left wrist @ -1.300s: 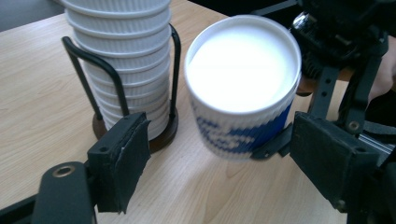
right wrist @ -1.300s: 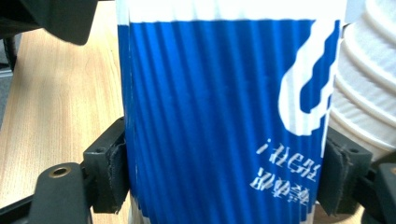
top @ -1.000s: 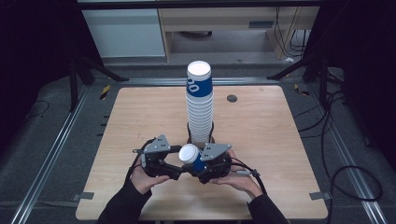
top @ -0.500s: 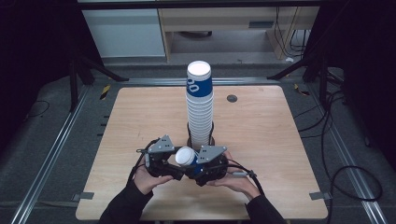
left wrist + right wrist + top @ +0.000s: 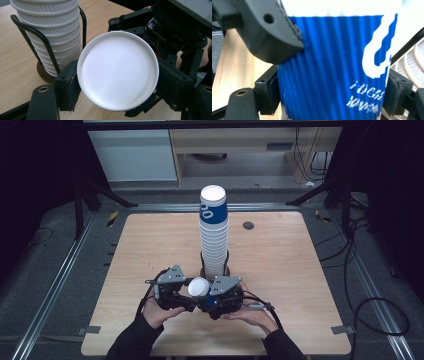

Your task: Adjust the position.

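Trouble here would start with the handover. The blue ribbed cup (image 5: 199,287) hangs just above the desk (image 5: 280,260), in front of the tall cup stack (image 5: 214,237), caught between both my tongs. My left tongs (image 5: 186,295) are narrow, clamped on the cup's base end; in the left gripper view the white bottom faces me with a pad touching each side. My right tongs (image 5: 209,297) straddle the blue wall, and their jaws have just been opening with the cup between them. I cannot tell whether their pads press on it.

If the right side lets go, I judge that only the left grip on the narrow base end carries the cup. The paper could pivot, slip out and roll across the desk. Squeezing harder to prevent that could dent the thin wall. The stack and its wire holder (image 5: 46,43) stand just beside the cup, so a careless swing might knock it over.
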Demonstrator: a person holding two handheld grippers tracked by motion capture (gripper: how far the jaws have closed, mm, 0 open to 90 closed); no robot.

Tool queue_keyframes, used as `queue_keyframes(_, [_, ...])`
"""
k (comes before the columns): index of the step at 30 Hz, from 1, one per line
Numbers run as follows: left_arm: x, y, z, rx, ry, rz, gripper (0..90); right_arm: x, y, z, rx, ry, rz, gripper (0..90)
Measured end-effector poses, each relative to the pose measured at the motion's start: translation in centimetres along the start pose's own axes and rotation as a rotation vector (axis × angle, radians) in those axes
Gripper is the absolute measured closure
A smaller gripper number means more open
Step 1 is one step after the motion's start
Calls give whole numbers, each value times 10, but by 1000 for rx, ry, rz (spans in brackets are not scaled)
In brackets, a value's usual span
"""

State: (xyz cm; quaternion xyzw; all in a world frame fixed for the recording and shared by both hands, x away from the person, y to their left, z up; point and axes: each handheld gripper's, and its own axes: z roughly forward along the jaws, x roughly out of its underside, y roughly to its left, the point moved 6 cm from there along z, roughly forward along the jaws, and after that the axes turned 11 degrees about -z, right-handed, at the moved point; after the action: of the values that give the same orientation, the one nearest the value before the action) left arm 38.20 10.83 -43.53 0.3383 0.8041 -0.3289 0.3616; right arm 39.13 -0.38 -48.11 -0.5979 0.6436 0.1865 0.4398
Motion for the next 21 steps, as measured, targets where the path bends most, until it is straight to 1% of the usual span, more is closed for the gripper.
queue_keyframes(4, [0, -1, 0, -8, 0, 2, 267, 0, 0, 0, -2, 4, 5, 183])
queue_keyframes(6, [-1, -1, -2, -13, -7, 7, 269, 0, -1, 0, 9, 3, 6, 164])
queue_keyframes(9, [-3, 0, -5, -13, -20, -2, 270, -2, -2, -1, 12, -12, 24, 134])
queue_keyframes(10, [-3, 0, -5, -13, -20, -2, 270, -2, -2, -1, 12, -12, 24, 134])
queue_keyframes(11, [-4, 1, -7, -10, -23, -4, 270, -2, -2, -2, 12, -10, 28, 112])
queue_keyframes(13, [-6, 3, -12, -7, -38, -7, 270, -2, -3, -4, 18, -9, 27, 99])
queue_keyframes(14, [-6, 3, -12, -7, -38, -7, 270, -3, -4, -5, 25, -16, 29, 98])
queue_keyframes(17, [-9, 6, -20, 0, -72, -14, 270, -5, -8, -13, 39, -55, 57, 87])
queue_keyframes(18, [-9, 6, -20, 0, -72, -14, 270, -5, -8, -13, 39, -55, 57, 87])
queue_keyframes(20, [-11, 6, -24, 8, -83, -17, 271, -5, -11, -20, 39, -83, 75, 73])
queue_keyframes(21, [-11, 7, -25, 6, -89, -15, 271, -5, -12, -23, 44, -87, 76, 72])
